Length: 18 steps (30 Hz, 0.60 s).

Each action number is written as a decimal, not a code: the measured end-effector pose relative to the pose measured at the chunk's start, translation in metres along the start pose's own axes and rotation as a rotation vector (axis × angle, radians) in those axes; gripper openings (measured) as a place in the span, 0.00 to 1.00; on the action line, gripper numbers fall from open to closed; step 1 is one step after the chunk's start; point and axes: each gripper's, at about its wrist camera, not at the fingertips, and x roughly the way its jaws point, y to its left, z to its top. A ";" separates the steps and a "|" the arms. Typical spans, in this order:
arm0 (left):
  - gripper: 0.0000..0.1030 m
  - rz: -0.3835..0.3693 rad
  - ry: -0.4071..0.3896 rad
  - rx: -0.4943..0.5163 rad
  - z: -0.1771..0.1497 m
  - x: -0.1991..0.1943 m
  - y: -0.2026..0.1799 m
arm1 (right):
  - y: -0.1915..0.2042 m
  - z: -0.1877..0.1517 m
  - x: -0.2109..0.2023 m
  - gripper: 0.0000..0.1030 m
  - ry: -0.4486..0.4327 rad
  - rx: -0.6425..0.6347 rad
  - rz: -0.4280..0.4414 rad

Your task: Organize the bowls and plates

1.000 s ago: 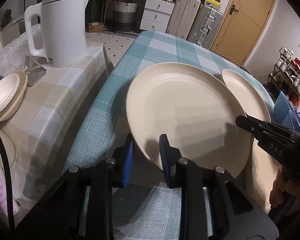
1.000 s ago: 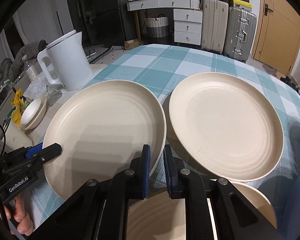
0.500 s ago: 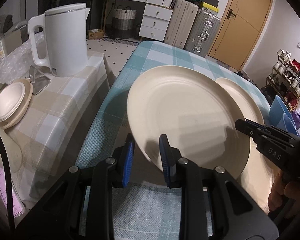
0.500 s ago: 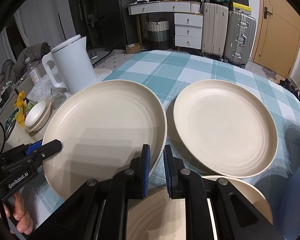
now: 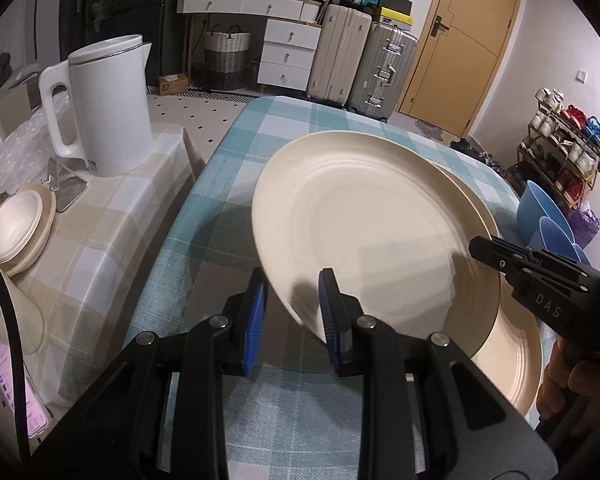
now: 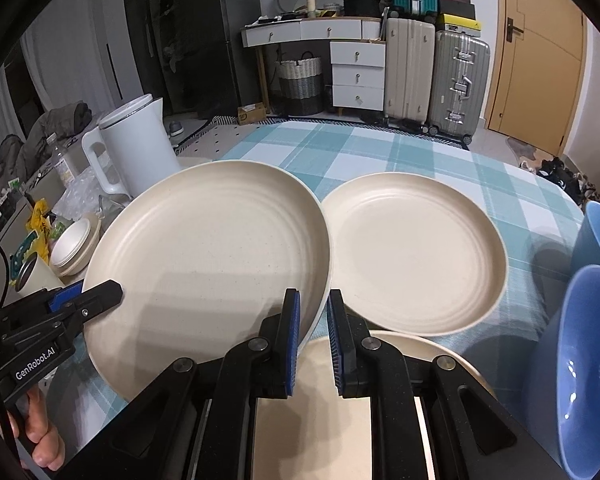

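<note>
A large cream plate [image 5: 380, 232] [image 6: 212, 248] hangs tilted above the teal checked table [image 5: 228, 184], held from both sides. My left gripper [image 5: 292, 292] is shut on its near left rim, and it shows in the right wrist view as the left gripper [image 6: 112, 290]. My right gripper [image 6: 314, 304] is shut on the plate's right rim; in the left wrist view the right gripper [image 5: 484, 246] pinches that edge. A second cream plate [image 6: 416, 256] lies flat on the table to the right. A third plate [image 6: 452, 348] lies under my right gripper.
Two blue bowls [image 6: 580, 360] stand at the table's right edge. A white kettle [image 5: 108, 108] and a stack of small cream bowls [image 5: 16, 224] sit on a beige checked side table to the left. Suitcases and drawers line the far wall.
Both grippers have risen with the cream plate between them. It now hangs higher over the table and overlaps more of the second plate in the left wrist view.
</note>
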 end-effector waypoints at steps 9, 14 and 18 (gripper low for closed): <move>0.22 -0.027 0.004 0.048 -0.003 -0.010 -0.022 | -0.014 -0.012 -0.024 0.14 -0.025 0.044 -0.020; 0.22 -0.043 0.008 0.085 -0.006 -0.014 -0.035 | -0.024 -0.019 -0.035 0.14 -0.031 0.063 -0.033; 0.22 -0.063 0.014 0.105 -0.010 -0.018 -0.047 | -0.031 -0.025 -0.043 0.15 -0.032 0.075 -0.048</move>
